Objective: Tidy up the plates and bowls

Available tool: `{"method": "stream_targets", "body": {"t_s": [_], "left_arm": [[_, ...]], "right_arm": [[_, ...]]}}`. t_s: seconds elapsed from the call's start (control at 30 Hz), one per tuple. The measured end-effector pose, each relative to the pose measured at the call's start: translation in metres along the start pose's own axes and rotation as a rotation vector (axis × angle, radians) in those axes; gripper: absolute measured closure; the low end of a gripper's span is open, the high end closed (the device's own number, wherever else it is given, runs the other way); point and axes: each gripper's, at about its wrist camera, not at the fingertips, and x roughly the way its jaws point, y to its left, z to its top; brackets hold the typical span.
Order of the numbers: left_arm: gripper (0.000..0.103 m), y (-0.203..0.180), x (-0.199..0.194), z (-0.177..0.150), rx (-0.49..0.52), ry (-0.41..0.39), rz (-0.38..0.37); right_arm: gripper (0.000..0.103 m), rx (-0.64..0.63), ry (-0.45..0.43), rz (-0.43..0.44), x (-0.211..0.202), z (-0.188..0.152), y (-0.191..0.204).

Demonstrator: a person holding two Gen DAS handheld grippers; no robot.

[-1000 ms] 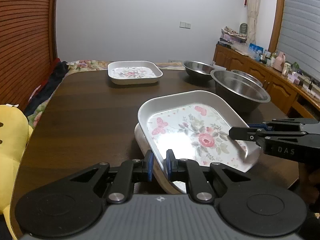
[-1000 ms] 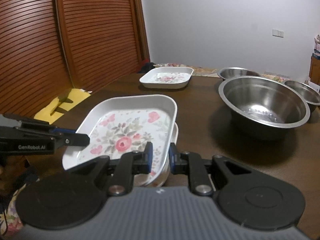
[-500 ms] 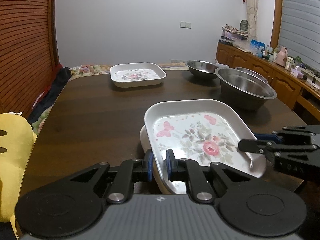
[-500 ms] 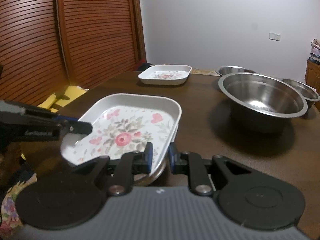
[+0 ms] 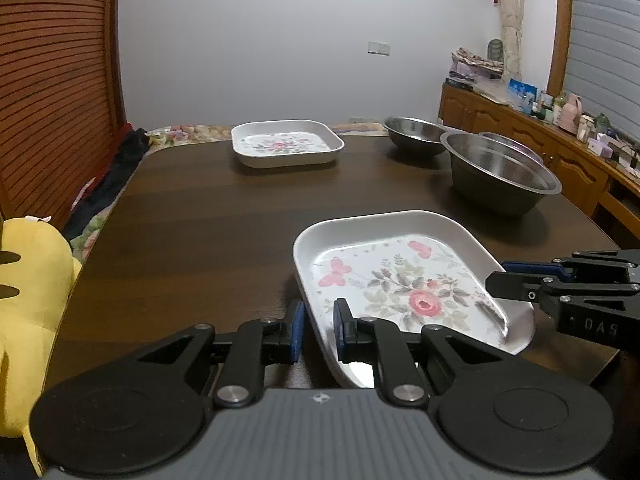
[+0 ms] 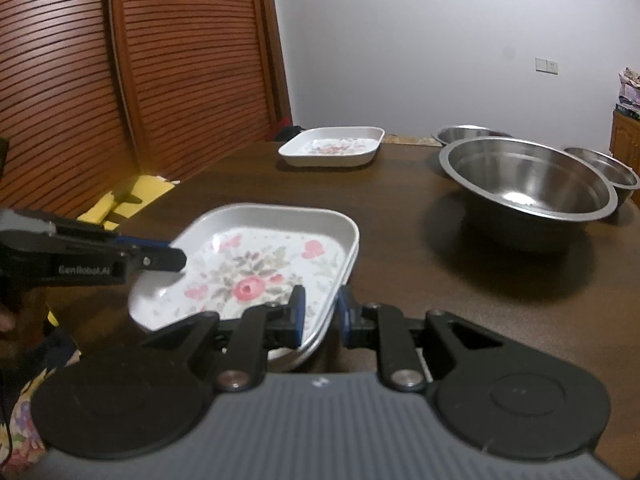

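On the dark wooden tabletop (image 5: 208,216) I count 2 floral plates in plain sight and 3 steel bowls. The near floral plate (image 5: 404,276) is white and square with rounded corners, printed with a pink rose and butterflies, and it sits at the near edge of the tabletop. In the right wrist view a second rim (image 6: 352,258) shows just beneath its far corner, so it seems to lie on top of another plate of the same shape; I cannot tell how many are stacked under it.

2 grippers hold this plate. The left gripper (image 5: 318,330) has its blue-padded fingers pinching the plate's near rim, 1 pad inside and 1 outside. The right gripper (image 6: 320,314) does the same on the adjacent side, its fingers pinching the rim there. Each gripper also shows in the other's view, reaching in over the plate's edge.

Beyond the near floral plate, across the tabletop, rests the far floral plate (image 5: 286,146), flat and alone. To the right of the near plate stands the large steel bowl (image 6: 528,186), the biggest of the 3. Past it sit 2 smaller ones: the far steel bowl (image 5: 416,134) and the side steel bowl (image 6: 608,172), partly hidden behind the large one.

Left of the near plate, off the tabletop's edge, is 1 yellow plush toy (image 5: 28,300).
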Motion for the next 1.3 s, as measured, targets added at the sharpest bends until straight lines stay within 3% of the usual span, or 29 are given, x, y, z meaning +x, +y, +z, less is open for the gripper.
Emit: {"method": "stream_targets", "body": {"t_s": [0.27, 0.37, 0.5, 0.53, 0.7, 0.87, 1.3], "left_arm": [[0.087, 0.005, -0.015, 0.011, -0.007, -0.040, 0.012], [0.082, 0.007, -0.021, 0.025, 0.002, -0.058, 0.021], [0.065, 0.013, -0.021, 0.054, 0.013, -0.077, 0.032], [0.060, 0.016, -0.020, 0.063, 0.013, -0.088, 0.031], [0.057, 0.027, -0.011, 0.102, 0.020, -0.118, 0.039], [0.057, 0.042, 0.003, 0.131, 0.016, -0.126, 0.033], [0.057, 0.078, 0.070, 0.172, -0.037, -0.069, 0.016]], "right_arm": [[0.083, -0.005, -0.012, -0.006, -0.006, 0.002, 0.001], [0.083, -0.012, -0.020, -0.002, -0.013, 0.010, -0.003], [0.081, -0.043, -0.044, 0.007, -0.026, 0.040, -0.011], [0.076, -0.055, -0.050, 0.008, -0.028, 0.051, -0.013], [0.070, -0.080, -0.065, 0.026, -0.025, 0.103, -0.025], [0.070, -0.077, -0.011, 0.048, 0.005, 0.141, -0.040], [0.070, -0.021, 0.152, 0.079, 0.087, 0.169, -0.059]]}}
